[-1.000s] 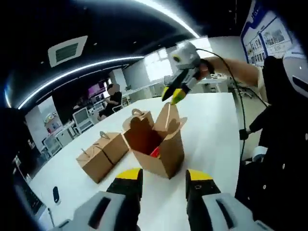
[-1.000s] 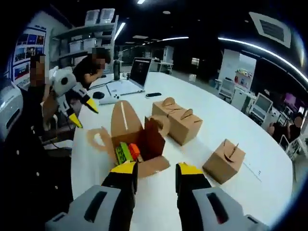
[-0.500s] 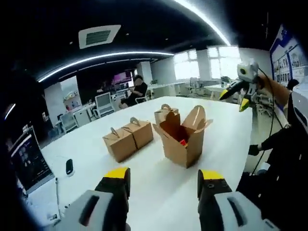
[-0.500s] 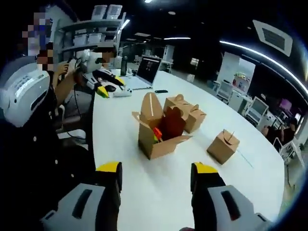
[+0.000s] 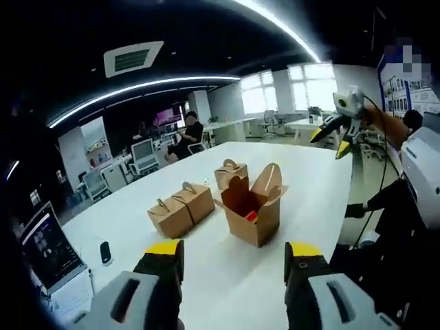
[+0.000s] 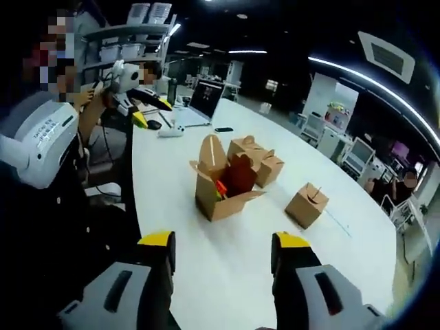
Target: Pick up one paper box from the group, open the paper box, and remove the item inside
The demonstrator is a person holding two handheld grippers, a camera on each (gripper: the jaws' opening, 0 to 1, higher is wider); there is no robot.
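An open brown paper box [image 5: 252, 212] [image 6: 221, 185] stands on the white table [image 5: 206, 265] [image 6: 227, 247] with its flaps up. A red and green item [image 6: 220, 190] shows inside it; in the left gripper view a red bit [image 5: 252, 216] peeks out. My left gripper [image 5: 234, 258] is open, held back from the box with nothing between its jaws; it also appears at the far left of the right gripper view [image 6: 148, 108]. My right gripper [image 6: 223, 247] is open and empty too, and appears at the upper right of the left gripper view [image 5: 330, 137].
Two closed paper boxes [image 5: 181, 208] stand side by side left of the open one, a third [image 5: 230, 172] behind it. In the right gripper view a closed box [image 6: 306, 205] stands alone. A phone [image 5: 105, 252], a laptop [image 6: 204, 100] and seated people lie beyond.
Both grippers have drawn back from the open box, which looks smaller and farther off. At 1.0 s ago the right gripper was close over the box; now it is held off to the side.
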